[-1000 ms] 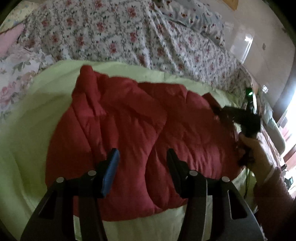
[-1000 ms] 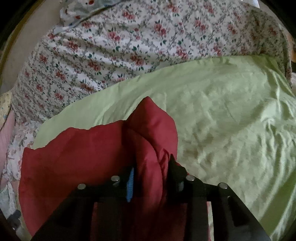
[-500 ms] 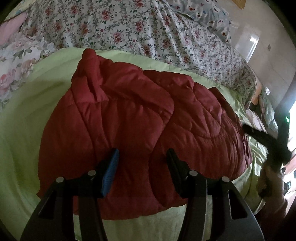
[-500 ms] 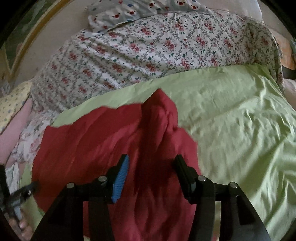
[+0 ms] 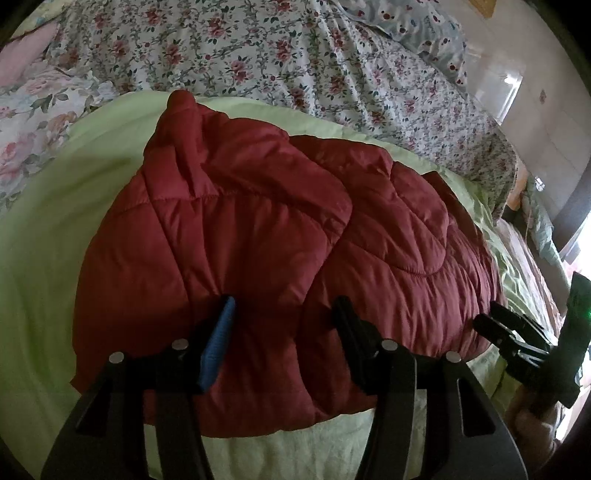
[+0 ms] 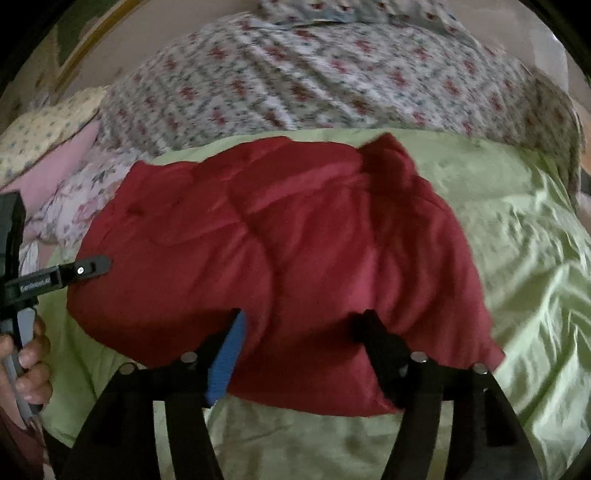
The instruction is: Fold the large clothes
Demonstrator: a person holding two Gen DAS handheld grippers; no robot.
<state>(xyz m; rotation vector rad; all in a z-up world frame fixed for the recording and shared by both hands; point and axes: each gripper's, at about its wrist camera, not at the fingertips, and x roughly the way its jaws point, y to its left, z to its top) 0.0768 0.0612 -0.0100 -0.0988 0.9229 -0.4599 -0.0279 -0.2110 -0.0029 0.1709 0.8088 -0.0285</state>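
**A:** So where's the thing sitting? All I can make out is a red blob.

**B:** That's the red quilted jacket (image 5: 258,236), folded into a puffy bundle in the middle of a light green sheet (image 5: 40,229) on a bed. One flap lies over the other, with a bunched bit poking up at the far end (collar or hood, can't tell which).

**A:** And the grippers?

**B:** Left gripper (image 5: 284,332) hangs over the near edge of the jacket. Its jaws are about half apart and easing wider, the jacket showing in the gap between them but not pinched. Right gripper (image 6: 299,343) is over the near edge too, seen from the other side, jaws opening and nothing clamped, the fabric just lies under and between them. Each one shows up at the edge of the other's view, the left with a hand (image 6: 29,365) wrapped round its handle.

**A:** What's around it?

**B:** Past the green sheet there's a floral bedspread (image 5: 295,66), white with small red roses, heaped up along the far side. Bigger pink-flowered fabric (image 5: 29,122) to the left, a pillow with little red and blue prints (image 5: 424,26) at the top right. Beyond that a pale wall with a bright patch of light on it, and the right wrist view is fairly dim and blurred.
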